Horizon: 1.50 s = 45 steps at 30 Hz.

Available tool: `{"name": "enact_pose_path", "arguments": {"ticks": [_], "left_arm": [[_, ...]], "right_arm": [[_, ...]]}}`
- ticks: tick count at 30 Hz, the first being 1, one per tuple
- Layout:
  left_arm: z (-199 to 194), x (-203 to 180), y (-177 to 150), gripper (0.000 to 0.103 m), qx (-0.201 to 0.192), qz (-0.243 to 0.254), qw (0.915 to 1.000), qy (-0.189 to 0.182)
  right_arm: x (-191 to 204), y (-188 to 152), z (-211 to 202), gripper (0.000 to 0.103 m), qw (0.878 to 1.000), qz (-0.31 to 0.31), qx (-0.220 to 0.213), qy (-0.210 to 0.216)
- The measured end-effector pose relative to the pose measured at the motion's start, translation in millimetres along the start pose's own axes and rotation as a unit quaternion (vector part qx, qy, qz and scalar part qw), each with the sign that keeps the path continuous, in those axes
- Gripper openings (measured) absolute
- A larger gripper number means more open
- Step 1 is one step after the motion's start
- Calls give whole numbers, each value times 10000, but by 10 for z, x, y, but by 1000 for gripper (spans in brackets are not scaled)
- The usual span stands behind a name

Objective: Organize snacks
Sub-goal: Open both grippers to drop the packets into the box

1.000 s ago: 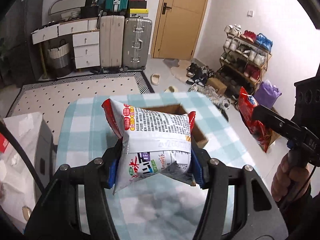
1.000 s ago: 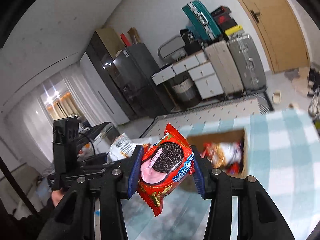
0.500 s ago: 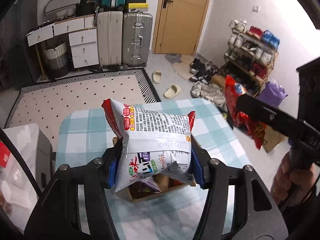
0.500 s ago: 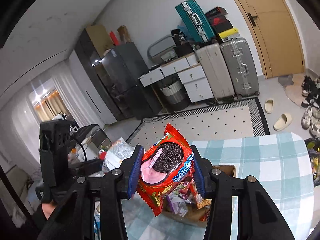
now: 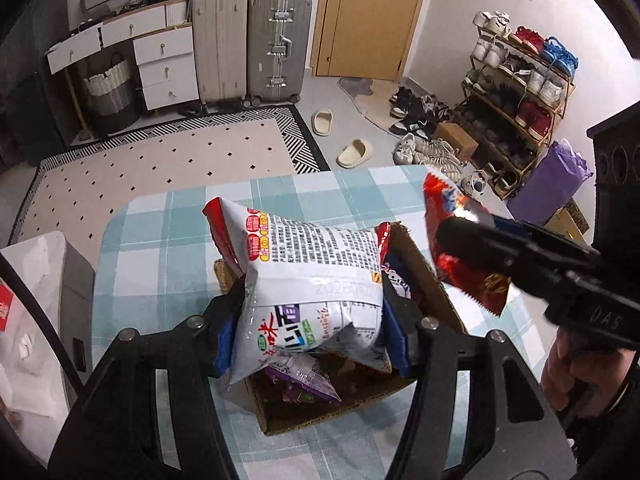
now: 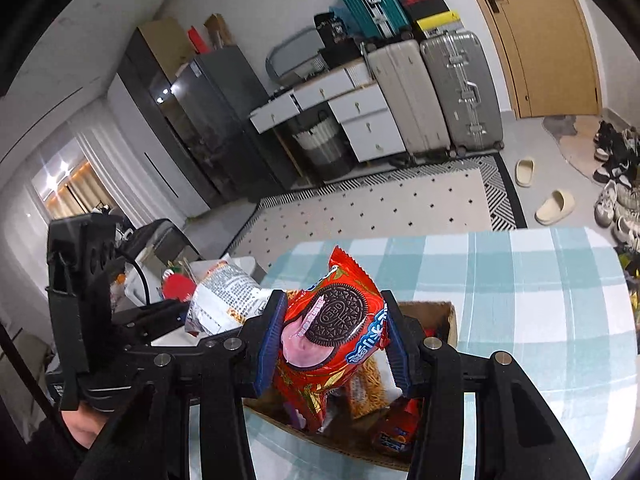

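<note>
- Compared with a second ago, both claws have moved in over the cardboard box (image 5: pixel 436 280); back then the box sat further off across the tabletop, and now it's right underneath the packets.
- Left claw (image 5: pixel 310 322) is clamped on a white snack bag (image 5: pixel 312 276) with red ends, pads pressing both sides, bag puffed out between them and held above the box's open top (same grip as before, nothing slipped).
- Right claw (image 6: pixel 332 340) is pinched shut on a red Oreo packet (image 6: pixel 334 320), which hangs above the near part of the box. In the left wrist view that same packet shows at the right, just past the box's far wall.
- Inside the box there are already snacks: a purple packet (image 5: pixel 304 380) under the white bag, and some orange and red wrappers that I can't read properly.
- The tabletop (image 5: pixel 160 240) has a teal-and-white checked cloth, box sitting on it.
- Room-wise: a beige dotted rug (image 5: pixel 160 160) beyond the tabletop, two hard suitcases (image 5: pixel 276 48) standing by white drawers (image 5: pixel 164 64), a wooden door (image 5: pixel 368 16), a loaded shoe rack (image 5: pixel 520 80) on the right wall, and a pair of slippers (image 5: pixel 352 152) on the floor.
</note>
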State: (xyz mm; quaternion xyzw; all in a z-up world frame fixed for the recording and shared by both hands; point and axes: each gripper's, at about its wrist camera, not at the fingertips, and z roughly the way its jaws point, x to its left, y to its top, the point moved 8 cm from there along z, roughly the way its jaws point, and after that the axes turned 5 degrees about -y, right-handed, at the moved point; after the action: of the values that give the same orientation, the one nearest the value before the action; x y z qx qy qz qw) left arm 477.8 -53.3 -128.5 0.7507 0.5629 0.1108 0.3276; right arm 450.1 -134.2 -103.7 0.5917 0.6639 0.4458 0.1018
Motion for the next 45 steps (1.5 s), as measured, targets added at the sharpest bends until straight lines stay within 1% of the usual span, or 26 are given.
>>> {"name": "enact_pose_path", "arguments": {"ticks": [2, 4, 7, 11, 13, 15, 17, 18, 22, 24, 27, 29, 33, 35, 37, 38, 39, 40, 42, 44, 45], "left_arm": [[137, 28, -34, 56, 3, 31, 10000, -71], [281, 67, -92, 56, 87, 56, 9999, 17], [465, 160, -169, 56, 198, -119, 9997, -76], [641, 283, -211, 57, 314, -333, 9986, -271], [716, 322, -238, 60, 434, -367, 9980, -279], [769, 374, -240, 61, 494, -395, 9977, -236], [787, 406, -256, 65, 500, -417, 9977, -196], [793, 429, -264, 68, 522, -426, 9976, -152], [738, 453, -272, 70, 481, -432, 9978, -105], [650, 420, -260, 71, 414, -380, 9984, -18], [472, 394, -231, 78, 252, -304, 9992, 100], [331, 371, -203, 78, 94, -231, 9994, 246], [35, 288, -216, 78, -117, -130, 9990, 410], [-174, 225, -259, 78, -325, -29, 9983, 480], [-375, 168, -318, 79, -550, 75, 9961, 683], [-495, 130, -351, 79, -695, 148, 9938, 856], [-587, 99, -380, 80, -795, 187, 9924, 924], [-704, 51, -416, 82, -943, 231, 9904, 983], [-887, -53, -505, 86, -1123, 244, 9893, 899], [-1029, -128, -619, 87, -1247, 224, 9883, 852], [-1088, -157, -677, 87, -1300, 213, 9876, 853]], "right_arm": [[-47, -85, 95, 46, 10000, -22, 67, -60], [-96, -166, 186, 47, 9998, -56, 117, -144], [-171, -300, 306, 46, 9995, -51, 232, -231], [-222, -374, 377, 48, 9990, -124, 273, -342], [-214, -385, 400, 49, 9987, -216, 279, -379], [-208, -386, 409, 51, 9982, -290, 262, -445], [-191, -387, 393, 51, 9983, -322, 242, -418], [-180, -377, 376, 51, 9983, -338, 222, -424], [-147, -387, 272, 54, 9983, -382, 134, -407], [-133, -394, 201, 54, 9980, -434, 80, -446], [-87, -394, 71, 58, 9979, -473, -10, -442], [-60, -401, -26, 61, 9979, -479, -76, -438], [-8, -415, -262, 61, 9976, -476, -239, -434], [28, -422, -402, 61, 9965, -549, -365, -506], [99, -453, -546, 61, 9954, -653, -491, -494], [129, -475, -615, 64, 9948, -694, -562, -481], [157, -494, -677, 67, 9943, -723, -624, -479], [193, -528, -755, 72, 9935, -761, -714, -456], [256, -611, -899, 76, 9920, -816, -884, -385], [295, -699, -978, 86, 9915, -867, -913, -320], [302, -746, -1016, 86, 9914, -861, -938, -294]]}}
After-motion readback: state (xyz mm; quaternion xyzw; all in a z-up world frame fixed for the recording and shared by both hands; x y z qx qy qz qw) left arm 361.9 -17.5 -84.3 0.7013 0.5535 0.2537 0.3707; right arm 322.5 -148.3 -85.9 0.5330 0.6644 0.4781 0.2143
